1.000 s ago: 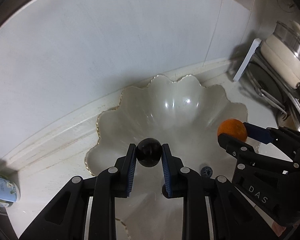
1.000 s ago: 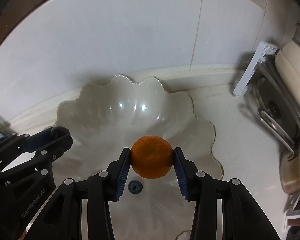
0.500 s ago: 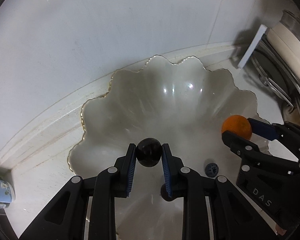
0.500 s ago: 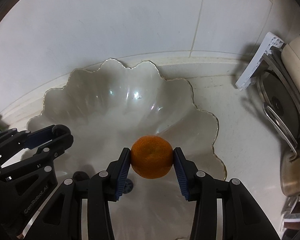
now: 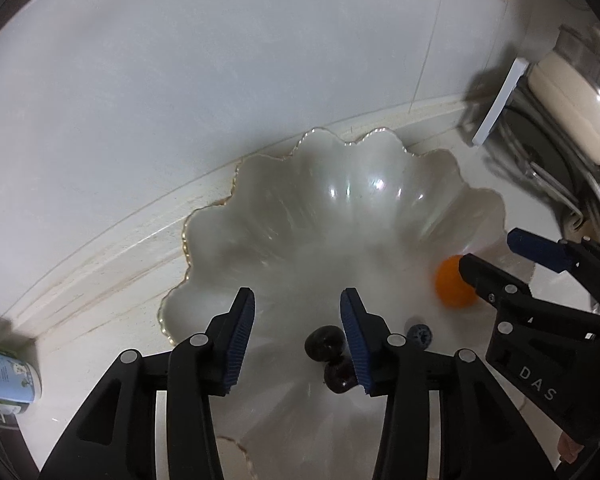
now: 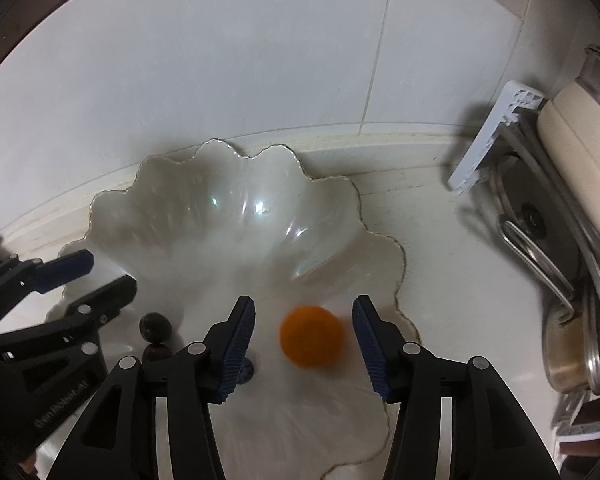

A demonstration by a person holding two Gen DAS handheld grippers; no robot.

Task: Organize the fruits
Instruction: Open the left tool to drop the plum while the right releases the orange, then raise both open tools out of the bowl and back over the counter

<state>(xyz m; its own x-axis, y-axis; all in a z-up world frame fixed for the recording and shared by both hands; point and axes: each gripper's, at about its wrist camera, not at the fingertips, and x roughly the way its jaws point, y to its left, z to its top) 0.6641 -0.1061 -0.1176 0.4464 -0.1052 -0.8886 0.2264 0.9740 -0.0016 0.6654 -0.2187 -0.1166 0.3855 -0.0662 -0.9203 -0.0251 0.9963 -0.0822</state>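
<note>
White wall tiles rise behind a pale stone table [image 6: 452, 280], where a scalloped, gold-rimmed glass bowl [image 5: 236, 184] sits beside a rack of pots and lids [image 6: 560, 240] on the right. Half a second ago each gripper was pinching a fruit above the bowl; now both have just been opening and both fruits are out of their grip. The left gripper [image 5: 298, 320] has its fingers spread partway with nothing between them: the dark plum [image 5: 326, 344] has dropped to the bowl's floor, just inside the right finger, next to a second dark fruit [image 5: 340, 376] and close to a small blueberry [image 5: 419, 336]. The right gripper [image 6: 304, 328] is likewise partway open; the orange mandarin [image 6: 312, 336] appears blurred between its fingers with a gap on each side, so it looks to be released and falling or rolling in the bowl. Judging by this, two more fruits have been delivered together, and the bowl holds four pieces. The mandarin may roll before it settles against the others; both hands probably need to lift clear of the rim before reaching for any remaining fruit.
</note>
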